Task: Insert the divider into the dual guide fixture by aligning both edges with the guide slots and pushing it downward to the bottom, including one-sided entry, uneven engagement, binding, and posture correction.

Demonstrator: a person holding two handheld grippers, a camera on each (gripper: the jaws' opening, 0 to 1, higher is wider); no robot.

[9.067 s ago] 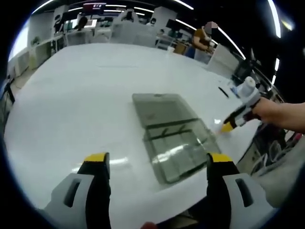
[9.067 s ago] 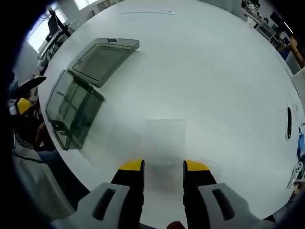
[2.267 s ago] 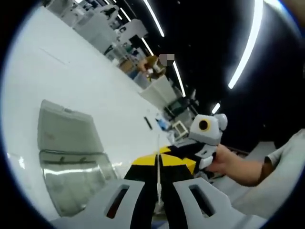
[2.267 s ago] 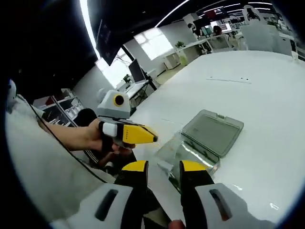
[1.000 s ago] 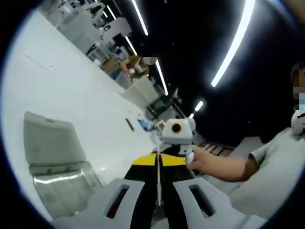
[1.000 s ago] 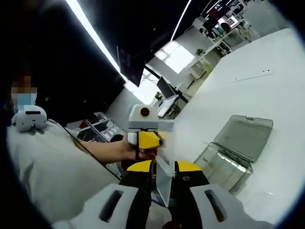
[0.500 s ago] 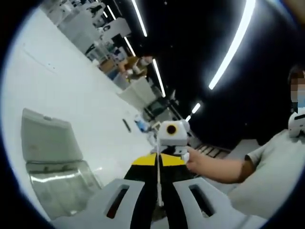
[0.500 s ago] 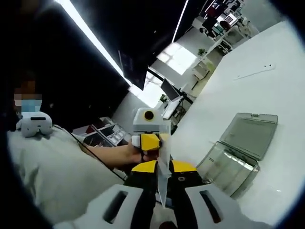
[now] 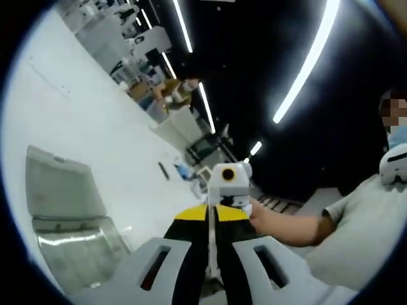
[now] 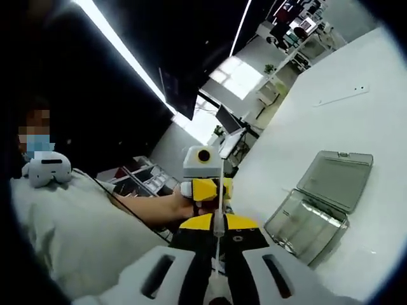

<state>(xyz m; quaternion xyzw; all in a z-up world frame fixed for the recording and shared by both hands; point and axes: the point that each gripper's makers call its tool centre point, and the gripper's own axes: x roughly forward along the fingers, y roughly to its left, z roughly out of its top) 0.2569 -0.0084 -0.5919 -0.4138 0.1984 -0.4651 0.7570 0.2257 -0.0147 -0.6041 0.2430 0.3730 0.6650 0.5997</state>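
Since a second ago the right gripper (image 10: pixel 216 223) has closed its jaws fully onto the divider (image 10: pixel 219 190), which then sat slanted between them and now shows edge-on as a thin pale line. The left gripper (image 9: pixel 211 215) pinches the same clear divider (image 9: pixel 210 244) from the opposite side, its yellow-tipped jaws pressed together on the sheet, so both grippers face each other with the one divider held in the air between them, well apart from the fixture. In the left gripper view the right gripper (image 9: pixel 230 202) rises just beyond the jaw tips, gripped by a hand (image 9: pixel 262 216) whose arm runs off to the right; in the right gripper view the left gripper (image 10: pixel 206 189) stands likewise just beyond, held by a hand (image 10: pixel 186 206) coming in from the left. The single fixture (image 10: pixel 315 206), a clear box with its lid (image 10: pixel 337 175) swung open, lies on the white table (image 10: pixel 356 121) to the right of that view, and at the lower left in the left gripper view (image 9: pixel 70 229). One dark pen-like object (image 9: pixel 163 170) lies farther along the table (image 9: pixel 76 121). Long ceiling light strips (image 9: pixel 305 63) cross a dark ceiling, and desks fill the far room.
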